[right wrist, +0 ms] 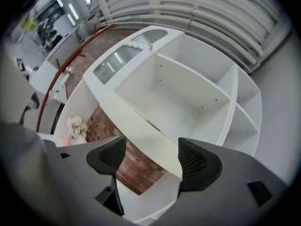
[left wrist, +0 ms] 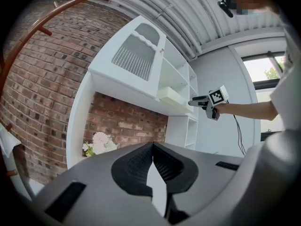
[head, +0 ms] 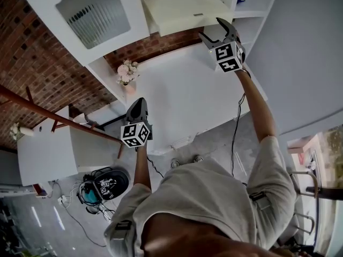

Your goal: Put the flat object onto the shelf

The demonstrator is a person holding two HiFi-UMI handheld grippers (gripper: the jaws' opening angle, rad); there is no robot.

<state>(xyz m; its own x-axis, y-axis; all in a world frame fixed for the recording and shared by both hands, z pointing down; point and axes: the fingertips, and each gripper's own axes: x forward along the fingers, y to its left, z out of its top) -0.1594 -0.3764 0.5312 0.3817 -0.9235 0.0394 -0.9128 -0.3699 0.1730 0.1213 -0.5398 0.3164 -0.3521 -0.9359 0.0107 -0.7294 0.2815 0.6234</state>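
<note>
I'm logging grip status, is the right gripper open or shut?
Open. The right gripper shows its jaws wide apart in its own view; the cream flat object ahead is not clamped.

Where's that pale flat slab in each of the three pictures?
Head view: flat slab, top centre, by the right tool.
Left gripper view: flat slab, right of centre.
Right gripper view: flat slab, centre, beyond the right tool's parted jaws.
Shared landmark: flowers.

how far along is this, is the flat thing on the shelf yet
Mostly done: the flat cream object lies on the shelf, its near edge seemingly past the front. In hand: nothing; the right gripper is open just before it, the left gripper shut and empty. Left: perhaps pushing it further in.
</note>
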